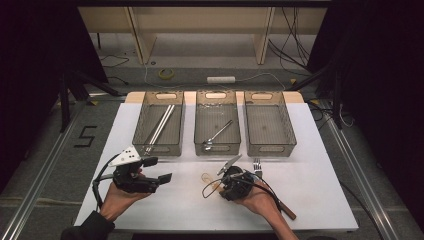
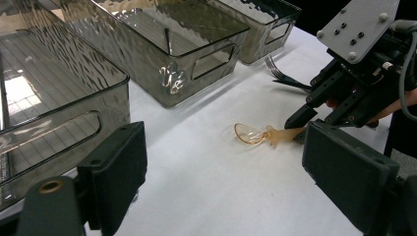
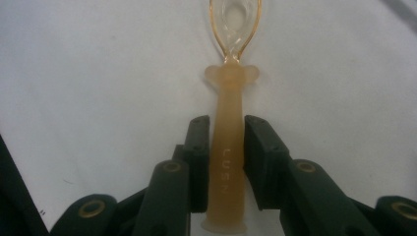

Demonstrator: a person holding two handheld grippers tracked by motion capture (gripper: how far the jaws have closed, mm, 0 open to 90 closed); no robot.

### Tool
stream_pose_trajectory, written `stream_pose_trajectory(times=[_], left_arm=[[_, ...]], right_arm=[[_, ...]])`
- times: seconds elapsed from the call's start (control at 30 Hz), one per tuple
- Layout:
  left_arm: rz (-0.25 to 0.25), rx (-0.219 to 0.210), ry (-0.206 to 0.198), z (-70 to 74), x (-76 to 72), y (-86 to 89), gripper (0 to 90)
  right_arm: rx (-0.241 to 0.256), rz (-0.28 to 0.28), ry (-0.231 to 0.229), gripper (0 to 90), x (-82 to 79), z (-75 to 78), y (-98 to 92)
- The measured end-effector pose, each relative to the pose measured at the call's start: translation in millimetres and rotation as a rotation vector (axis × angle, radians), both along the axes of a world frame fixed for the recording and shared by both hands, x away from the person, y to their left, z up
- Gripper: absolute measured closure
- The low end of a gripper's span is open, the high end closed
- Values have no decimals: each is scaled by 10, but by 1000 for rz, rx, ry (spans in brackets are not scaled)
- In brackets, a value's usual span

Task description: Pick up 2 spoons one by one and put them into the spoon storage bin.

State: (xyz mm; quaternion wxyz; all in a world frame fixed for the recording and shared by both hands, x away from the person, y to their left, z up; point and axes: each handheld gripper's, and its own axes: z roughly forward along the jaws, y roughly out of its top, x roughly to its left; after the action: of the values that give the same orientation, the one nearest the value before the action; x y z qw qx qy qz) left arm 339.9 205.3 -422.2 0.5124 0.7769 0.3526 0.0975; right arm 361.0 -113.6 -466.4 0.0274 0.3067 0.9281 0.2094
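- Right gripper (image 3: 227, 162): jaws closed in on the handle of a small amber spoon (image 3: 229, 137), one pad against each side of the handle. Seen from the left gripper view, the spoon (image 2: 255, 133) lies flat on the table (image 1: 310, 190) with its bowl pointing away from the right gripper (image 2: 300, 129).
- Spoon location: near the middle of the table's front half, just in front of the middle bin (image 1: 217, 121).
- Spoon build: translucent amber plastic, thick rounded handle with raised lettering, a flared collar, then a thin clear oval bowl.
- Left gripper (image 2: 223, 172): jaws spread wide, nothing between them, held above the table towards its front left corner. Pads are flat, matte black blocks.
- Table surface: white, matte, smooth.
- Three smoky translucent plastic bins with rippled walls and cut-out handles stand in a row along the far edge. The left bin (image 1: 159, 122) holds long metal rods, the middle bin a metal utensil.
- A metal fork (image 1: 257, 167) lies just beside the right gripper, tines towards the right bin (image 1: 269, 123).
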Motion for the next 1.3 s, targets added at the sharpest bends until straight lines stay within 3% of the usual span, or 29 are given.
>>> stream_pose_trajectory(times=[0.5,0.87,1.3], left_arm=[[1,4,-5,4,-2,-6,169],[5,-26,-2,10,5,12,169],[4,-34,-3,13,11,16,169]], right_arm=[[-3,4,-20,762,-4,18,-9],[76,-23,-49,763,38,221,-157],[142,-57,-112,764,221,517,-299]])
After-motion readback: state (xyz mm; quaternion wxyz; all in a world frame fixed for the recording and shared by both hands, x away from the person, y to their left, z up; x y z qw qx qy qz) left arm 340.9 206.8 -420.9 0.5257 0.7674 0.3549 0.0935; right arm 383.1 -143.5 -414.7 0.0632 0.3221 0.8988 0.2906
